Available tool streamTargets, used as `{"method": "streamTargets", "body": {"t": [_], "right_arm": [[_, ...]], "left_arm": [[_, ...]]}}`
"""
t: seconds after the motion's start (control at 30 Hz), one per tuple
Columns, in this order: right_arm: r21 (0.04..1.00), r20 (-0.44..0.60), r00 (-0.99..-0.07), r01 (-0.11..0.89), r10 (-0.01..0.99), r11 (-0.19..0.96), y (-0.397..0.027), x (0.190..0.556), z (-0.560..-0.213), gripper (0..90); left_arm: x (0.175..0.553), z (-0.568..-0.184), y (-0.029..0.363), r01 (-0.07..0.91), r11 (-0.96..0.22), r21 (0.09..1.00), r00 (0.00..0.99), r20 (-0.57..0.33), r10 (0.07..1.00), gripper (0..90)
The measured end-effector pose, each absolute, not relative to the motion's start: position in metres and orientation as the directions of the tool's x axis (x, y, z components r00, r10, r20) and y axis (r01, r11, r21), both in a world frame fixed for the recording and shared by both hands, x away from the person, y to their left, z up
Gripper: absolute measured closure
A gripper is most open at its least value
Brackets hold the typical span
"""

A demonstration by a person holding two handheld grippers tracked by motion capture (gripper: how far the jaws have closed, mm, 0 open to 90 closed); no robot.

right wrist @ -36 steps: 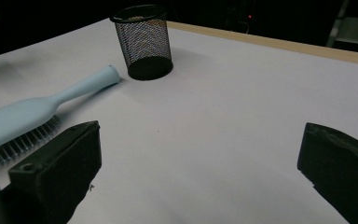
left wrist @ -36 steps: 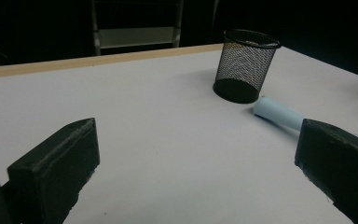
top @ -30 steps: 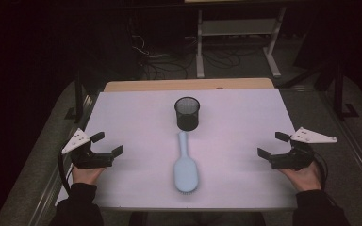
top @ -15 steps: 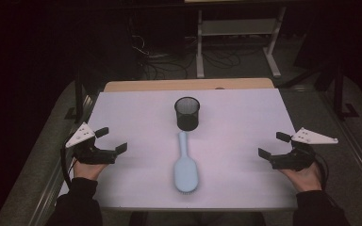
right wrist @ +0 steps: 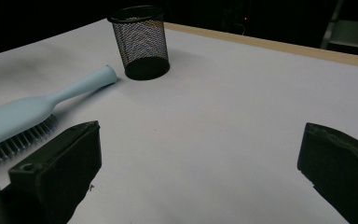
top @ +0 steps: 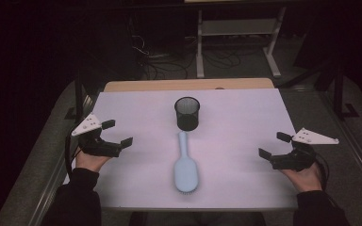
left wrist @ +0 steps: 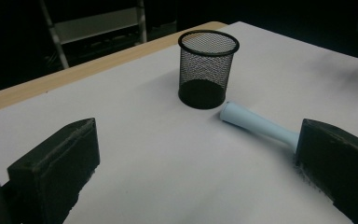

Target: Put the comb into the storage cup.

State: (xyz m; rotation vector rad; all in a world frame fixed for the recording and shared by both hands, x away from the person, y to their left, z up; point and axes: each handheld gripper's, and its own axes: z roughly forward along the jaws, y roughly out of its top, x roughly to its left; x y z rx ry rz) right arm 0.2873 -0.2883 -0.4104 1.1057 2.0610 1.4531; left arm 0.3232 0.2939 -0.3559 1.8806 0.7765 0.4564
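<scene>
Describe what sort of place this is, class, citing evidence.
Probably a lab or workshop recording bench: a white-covered table, cables on the dark floor behind, a metal rack, and handheld grippers, left and right.

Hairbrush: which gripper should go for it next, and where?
Probably the left gripper, easing in toward the hairbrush handle. Both grippers are open and empty at the table edges. The handle tip lies just short of the mesh cup, and the left gripper view already has it beside one jaw.
</scene>
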Motion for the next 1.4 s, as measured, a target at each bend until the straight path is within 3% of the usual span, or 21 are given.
{"method": "streamTargets", "body": {"t": [1.4], "right_arm": [[0.904,0.134,-0.619,0.397,0.774,0.16,-0.288,0.288,-0.413,0.0]], "left_arm": [[0.346,-0.345,0.238,0.283,-0.411,0.866,0.821,0.002,0.57,0.0]]}}
